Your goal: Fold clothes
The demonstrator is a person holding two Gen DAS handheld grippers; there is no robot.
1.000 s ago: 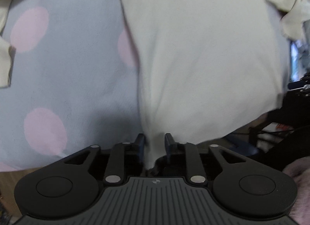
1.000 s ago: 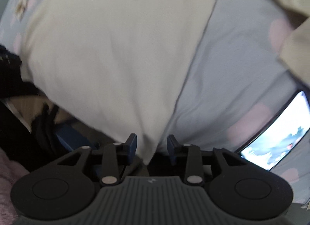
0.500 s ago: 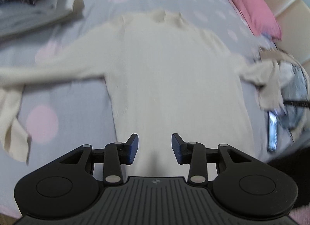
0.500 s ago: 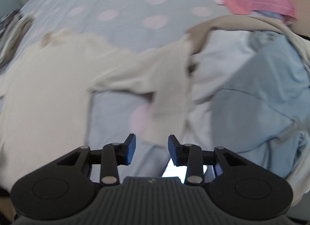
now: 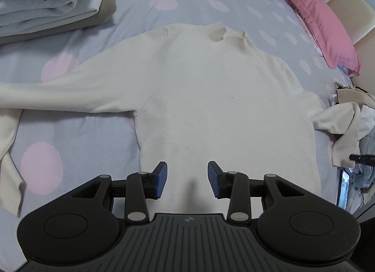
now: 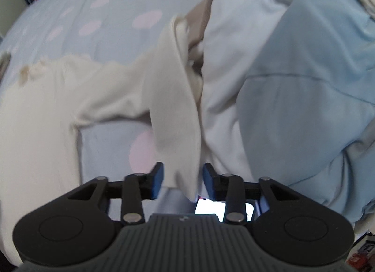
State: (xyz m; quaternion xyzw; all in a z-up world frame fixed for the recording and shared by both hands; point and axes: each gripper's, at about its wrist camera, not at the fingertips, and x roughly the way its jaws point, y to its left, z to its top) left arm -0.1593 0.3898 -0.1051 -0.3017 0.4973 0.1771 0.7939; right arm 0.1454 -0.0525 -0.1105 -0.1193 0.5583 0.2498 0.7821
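Note:
A cream long-sleeved sweater (image 5: 211,98) lies spread flat on the polka-dot bed sheet (image 5: 77,136), collar at the far end. Its left sleeve (image 5: 58,94) stretches to the left edge and bends toward me. My left gripper (image 5: 187,179) hovers open over the sweater's hem, holding nothing. In the right wrist view the sweater's right sleeve (image 6: 173,108) folds toward me, its cuff lying between the open fingers of my right gripper (image 6: 182,179). The jaws are apart and not clamped on it.
A stack of folded clothes (image 5: 51,5) sits at the far left. A pink pillow (image 5: 321,23) lies at the far right. A pile of light-blue and white garments (image 6: 293,84) crowds the right sleeve. A lit phone screen (image 6: 220,208) lies under my right gripper.
A second ago both grippers were pinching the sweater's hem, lifted. Both have let go and opened; the sweater now lies flat, and my right gripper has moved over to the right sleeve's cuff.

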